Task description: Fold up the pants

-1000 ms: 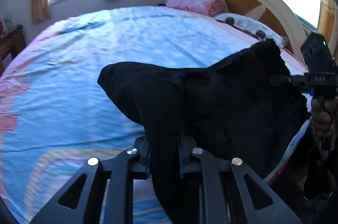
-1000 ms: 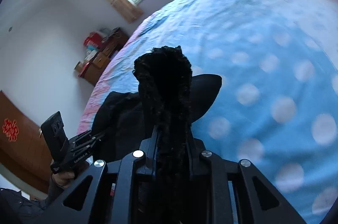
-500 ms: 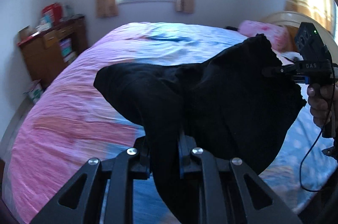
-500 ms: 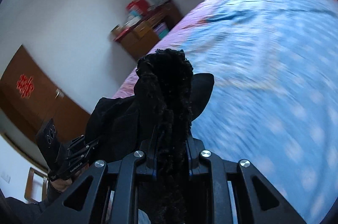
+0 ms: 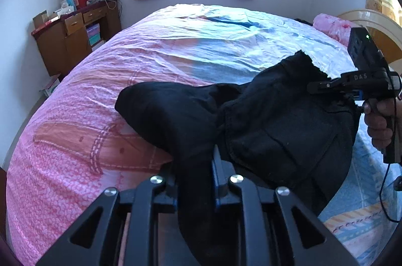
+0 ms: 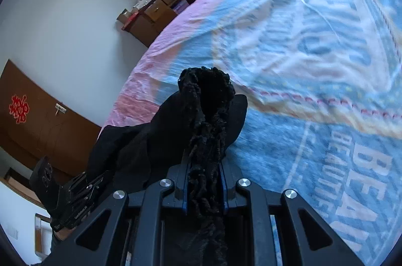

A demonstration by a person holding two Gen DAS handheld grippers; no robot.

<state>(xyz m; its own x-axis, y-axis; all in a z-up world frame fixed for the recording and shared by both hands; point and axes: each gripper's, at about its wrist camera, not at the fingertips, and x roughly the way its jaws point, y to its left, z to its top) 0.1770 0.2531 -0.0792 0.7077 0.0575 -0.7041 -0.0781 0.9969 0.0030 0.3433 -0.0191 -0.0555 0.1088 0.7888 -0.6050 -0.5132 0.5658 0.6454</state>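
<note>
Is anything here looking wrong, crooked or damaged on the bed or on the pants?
Nothing looks damaged or spilled. The black fabric pants hang bunched between the left tongs and the right tongs, both shut on the cloth, so they are not flat yet. The pink and blue printed bedspread is only wrinkled.

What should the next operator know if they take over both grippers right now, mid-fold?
Left gripper: shut on a bunch of the black pants.
Right gripper: shut on the fuzzy edge of the same pants, which hang between the two grippers.
Pants: held up over the bed, stretched from one gripper to the other, sagging in the middle; whether the lowest part touches the cover cannot be told.
Done: both ends picked up.
Left: lay the pants flat on the bed, fold them, and release. No finished fold shows yet.
</note>
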